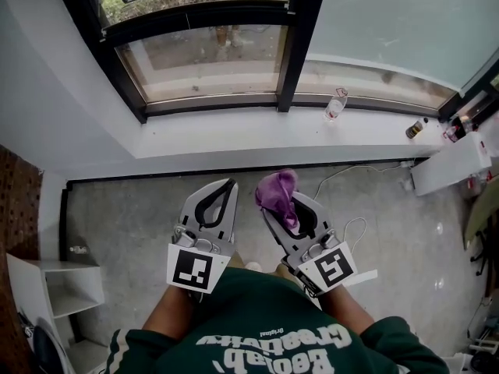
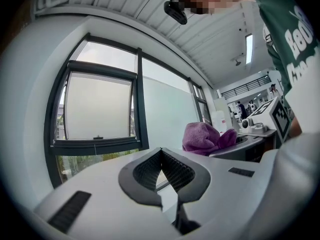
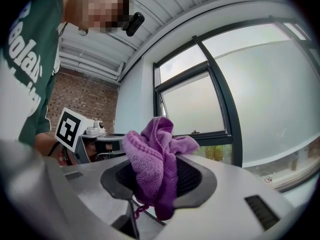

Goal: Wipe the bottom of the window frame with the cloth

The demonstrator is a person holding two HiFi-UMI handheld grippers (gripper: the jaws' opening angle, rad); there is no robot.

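Lower centre of the head view: the left gripper [image 1: 228, 187] was held over the grey floor [image 1: 132, 209], its jaws pressed together at the tips with nothing between them. Just right of it, the right gripper [image 1: 290, 213] pinched the purple cloth [image 1: 277, 188] between its jaws. The cloth stood bunched above the jaw tips, with a short tail hanging below them. Beyond both, across the middle of the frame, lay the white sill [image 1: 234, 131], with a small clear bottle [image 1: 335, 106] standing on it at right of centre. The bottom of the window frame [image 1: 210, 104], a dark rail, ran along the sill's far edge, well apart from the cloth. The cloth appeared soft, light and limp. It would likely fold under pressure, so a hold through the middle of the bunch, leaving a pad ahead of the jaws, seemed best.
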